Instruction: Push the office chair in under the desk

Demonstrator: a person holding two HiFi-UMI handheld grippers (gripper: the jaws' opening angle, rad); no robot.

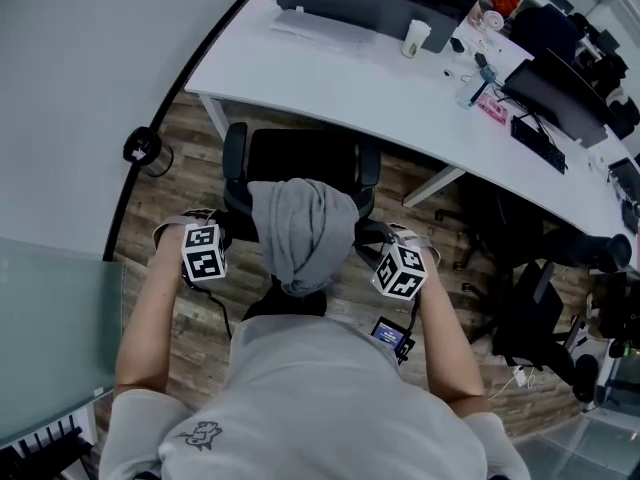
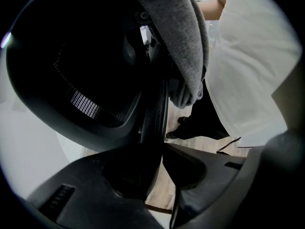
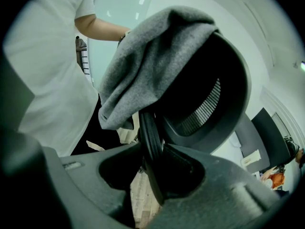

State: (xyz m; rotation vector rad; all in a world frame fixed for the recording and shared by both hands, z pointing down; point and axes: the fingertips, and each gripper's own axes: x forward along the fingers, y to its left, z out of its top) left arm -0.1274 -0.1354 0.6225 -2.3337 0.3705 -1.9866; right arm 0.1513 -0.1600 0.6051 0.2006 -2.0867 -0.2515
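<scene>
Left gripper [image 2: 159, 162], right gripper [image 3: 153, 171]: each clamped, part-closed, on backrest rim of office chair [image 1: 300, 158], just before desk [image 1: 400, 98]. Probably rolls easily; rim rigid, draped grey cloth [image 1: 300, 230] slippery.

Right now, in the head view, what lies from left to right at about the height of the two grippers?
Glass panel → left gripper → grey cloth over the office chair back → right gripper → another dark chair.

Office chair [image 1: 300, 163] on wood floor [image 1: 185, 168]
</scene>
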